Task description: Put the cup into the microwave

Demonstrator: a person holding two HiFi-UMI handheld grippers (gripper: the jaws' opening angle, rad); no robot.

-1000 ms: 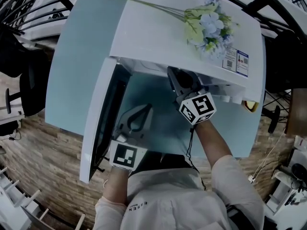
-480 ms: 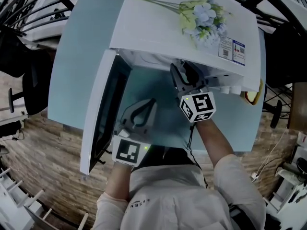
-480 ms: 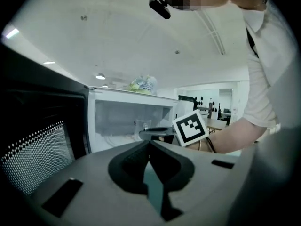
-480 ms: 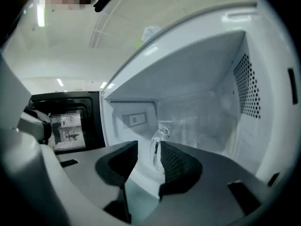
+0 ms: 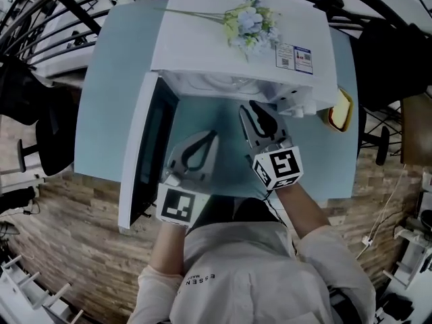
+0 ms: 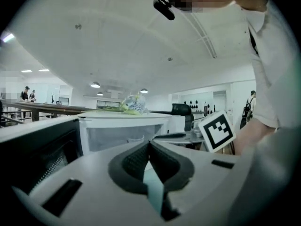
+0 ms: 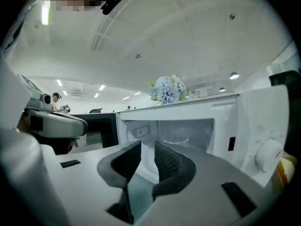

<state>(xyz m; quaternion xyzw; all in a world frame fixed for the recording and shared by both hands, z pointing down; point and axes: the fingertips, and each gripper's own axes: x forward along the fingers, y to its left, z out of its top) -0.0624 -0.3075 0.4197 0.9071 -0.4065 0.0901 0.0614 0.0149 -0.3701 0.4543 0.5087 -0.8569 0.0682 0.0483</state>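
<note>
The person's pale shirt [image 5: 229, 275] fills the bottom of the head view, with both forearms reaching out over a light blue table [image 5: 108, 113]. The left gripper [image 5: 210, 135] is held above the table in front of the microwave's open door [image 5: 138, 154]. Its jaws are pressed together at the tips, and its own view [image 6: 149, 144] shows nothing caught between them. The right gripper [image 5: 253, 108] is a little further forward, just outside the microwave's mouth. Its jaws stand apart with a clear gap and are closing, and its own view [image 7: 146, 147] shows only the oven opening through that gap.

The white microwave [image 5: 223, 39] stands on the table with its door swung wide to the left. Inside, a pale, see-through cup [image 7: 178, 136] sits upright on the oven floor near the middle, apart from both grippers. It shows faintly from the left gripper's side too [image 6: 135, 139]. A round knob [image 7: 269, 154] is on the panel to the right of the opening.

A bunch of pale blue and yellow flowers [image 5: 250, 25] lies on top of the microwave, beside a printed sticker [image 5: 295, 57]. A yellow thing [image 5: 341, 110] sits on the table against the microwave's right side. Wooden floor [image 5: 61, 248] surrounds the table.
</note>
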